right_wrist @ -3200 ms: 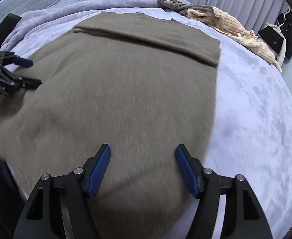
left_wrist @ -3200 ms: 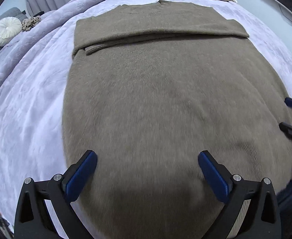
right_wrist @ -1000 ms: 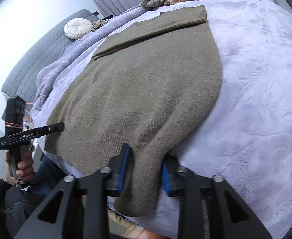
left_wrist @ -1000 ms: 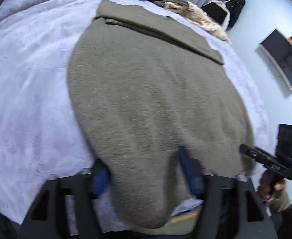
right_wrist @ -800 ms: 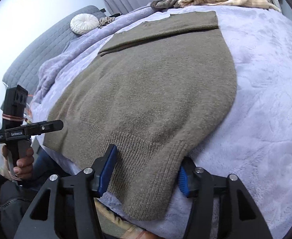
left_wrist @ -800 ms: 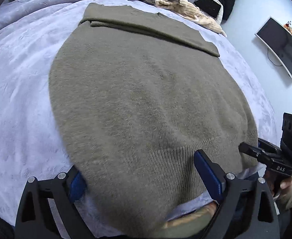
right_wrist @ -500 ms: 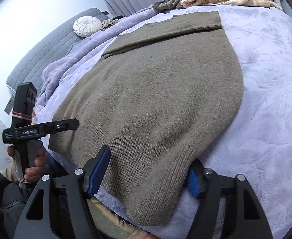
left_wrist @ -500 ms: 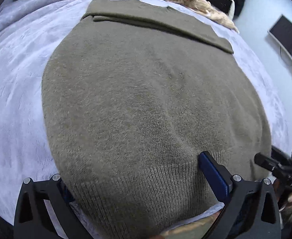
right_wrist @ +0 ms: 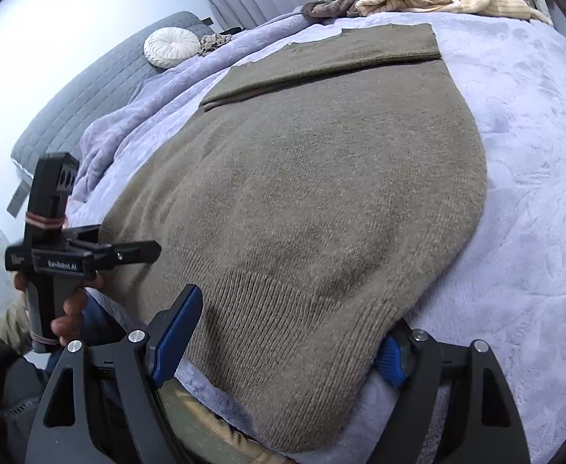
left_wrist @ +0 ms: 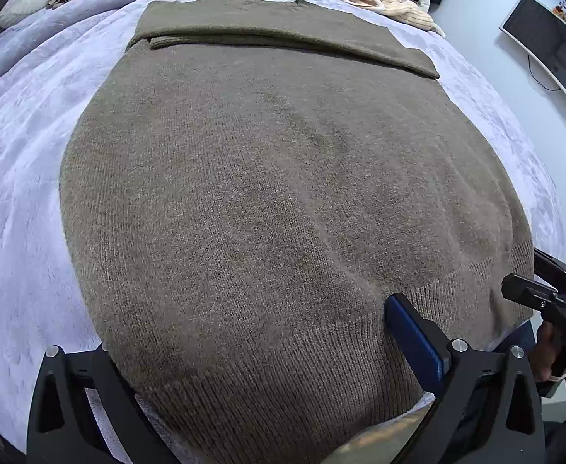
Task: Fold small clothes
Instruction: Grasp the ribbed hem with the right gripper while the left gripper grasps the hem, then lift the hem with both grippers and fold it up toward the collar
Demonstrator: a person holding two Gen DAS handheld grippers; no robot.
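Observation:
An olive-brown knitted sweater [left_wrist: 283,193] lies flat on the lilac bed cover [left_wrist: 16,178], its far end folded over in a band [left_wrist: 283,34]. My left gripper [left_wrist: 252,352] is open at the ribbed hem's left corner, the cloth lying between the jaws; the left finger is hidden under the knit. My right gripper [right_wrist: 283,344] is open at the hem's right corner of the sweater [right_wrist: 321,193], the hem between its jaws. Each gripper shows in the other's view, the left [right_wrist: 136,251] and the right [left_wrist: 530,290].
A pile of beige and brown clothes [right_wrist: 418,0] lies at the bed's far end. A round white cushion [right_wrist: 171,48] sits by the grey headboard [right_wrist: 89,92]. A wall screen [left_wrist: 553,46] hangs at right. The bed edge and the person's legs are just below the hem.
Both grippers have opened wider and moved in over the hem corners; a second ago the jaws stood close around the cloth. The sweater has stayed flat.

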